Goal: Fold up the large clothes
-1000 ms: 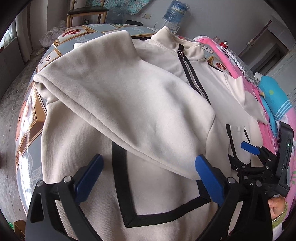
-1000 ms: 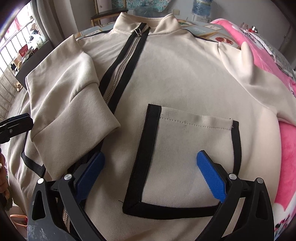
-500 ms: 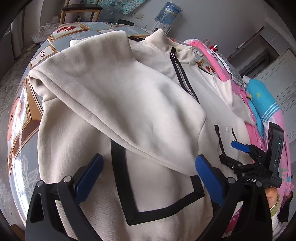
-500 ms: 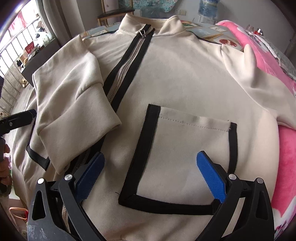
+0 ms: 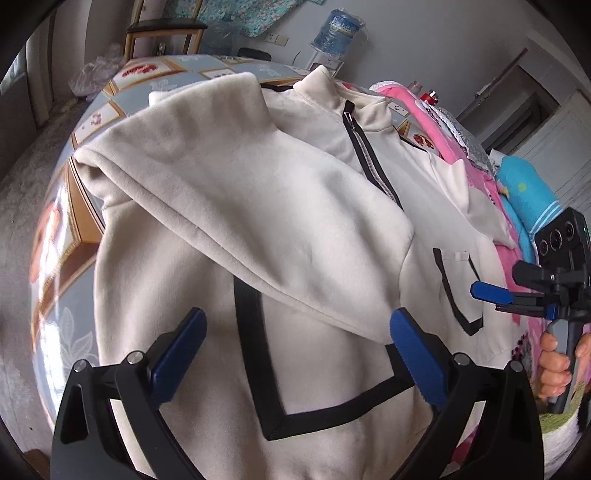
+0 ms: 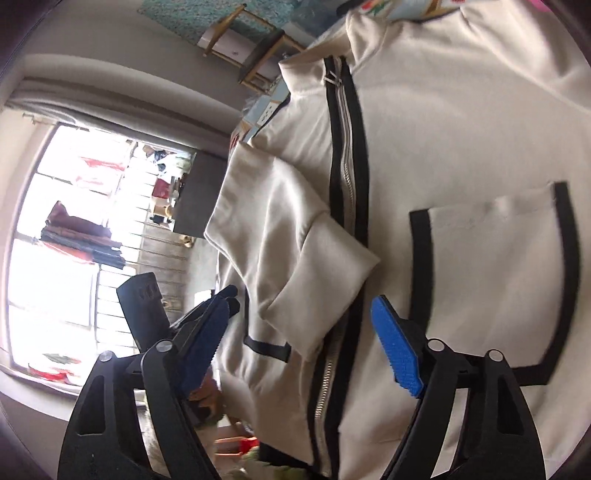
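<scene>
Cream fleece fills the left wrist view: the zip-up jacket (image 5: 303, 229) lies spread face up on the patterned table (image 5: 70, 221), collar at the far end, one sleeve (image 5: 236, 192) folded across its chest. The left gripper (image 5: 295, 350) hovers over the hem end, blue pads spread wide apart, nothing between them, a black-trimmed pocket (image 5: 280, 391) just beyond the fingertips. Off to the right, the right gripper (image 5: 517, 301) shows sideways in a bare hand (image 5: 557, 354), held above the jacket's edge beside the pink blanket (image 5: 480, 177), a blue cushion (image 5: 528, 195) behind it. Over in the right wrist view, the camera is rolled hard, the window (image 6: 55, 236) lying on its side. There the right gripper (image 6: 299, 347) has its jaws parted too, empty, with the black zipper band (image 6: 347, 192) running between them and the second pocket (image 6: 495, 280) to the right. A water bottle (image 5: 341, 29) and wooden chair (image 5: 166, 29) stand beyond the table.
</scene>
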Available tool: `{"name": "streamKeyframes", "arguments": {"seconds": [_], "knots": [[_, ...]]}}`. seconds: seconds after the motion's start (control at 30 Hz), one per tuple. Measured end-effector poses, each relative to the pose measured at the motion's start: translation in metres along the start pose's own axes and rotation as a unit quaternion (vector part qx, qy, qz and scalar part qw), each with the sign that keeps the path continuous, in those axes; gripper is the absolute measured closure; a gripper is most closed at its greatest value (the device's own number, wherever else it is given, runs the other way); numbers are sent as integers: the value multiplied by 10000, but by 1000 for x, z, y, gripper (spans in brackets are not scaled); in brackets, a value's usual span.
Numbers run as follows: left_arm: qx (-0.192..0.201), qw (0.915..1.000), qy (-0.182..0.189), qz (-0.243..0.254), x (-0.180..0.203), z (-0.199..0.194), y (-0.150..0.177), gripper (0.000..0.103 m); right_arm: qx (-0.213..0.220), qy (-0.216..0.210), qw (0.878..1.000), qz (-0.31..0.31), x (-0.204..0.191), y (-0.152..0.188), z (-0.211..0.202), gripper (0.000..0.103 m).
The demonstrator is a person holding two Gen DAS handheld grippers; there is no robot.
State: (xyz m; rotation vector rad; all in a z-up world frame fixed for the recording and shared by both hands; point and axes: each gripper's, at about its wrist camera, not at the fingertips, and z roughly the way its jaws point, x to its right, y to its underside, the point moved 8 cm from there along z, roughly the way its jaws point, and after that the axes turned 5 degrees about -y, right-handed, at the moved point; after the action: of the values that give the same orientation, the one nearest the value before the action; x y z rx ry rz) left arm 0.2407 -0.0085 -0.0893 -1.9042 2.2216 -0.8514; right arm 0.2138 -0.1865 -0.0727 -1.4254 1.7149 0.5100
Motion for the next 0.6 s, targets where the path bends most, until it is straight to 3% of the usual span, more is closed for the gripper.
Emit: {"name": "streamKeyframes", "arguments": {"seconds": [0.07,0.13,0.23,0.4,0.47,0.53,0.6], "knots": [[226,9974,-469,489,1,-8,1,5,-110,4,9997,232,5,-1,14,39],[417,9897,-962,974,-1,-13,2,5,-155,201,9991,351,12,-4,26,44],[586,9789,-1408,1361,-8,-17,4,5,-252,387,9973,567,20,-4,37,49],[734,9718,-1784,1355,-32,-16,2,6,-289,512,9964,608,23,-5,48,61],[795,9718,-1841,1240,-42,-16,-1,11,-246,625,9965,503,23,-6,47,68],[847,9722,-1896,1077,-51,-17,-4,13,-202,867,9954,360,26,-6,45,90],[855,9730,-1939,915,-61,-18,-7,24,-124,962,9950,245,28,-6,38,100]]}}
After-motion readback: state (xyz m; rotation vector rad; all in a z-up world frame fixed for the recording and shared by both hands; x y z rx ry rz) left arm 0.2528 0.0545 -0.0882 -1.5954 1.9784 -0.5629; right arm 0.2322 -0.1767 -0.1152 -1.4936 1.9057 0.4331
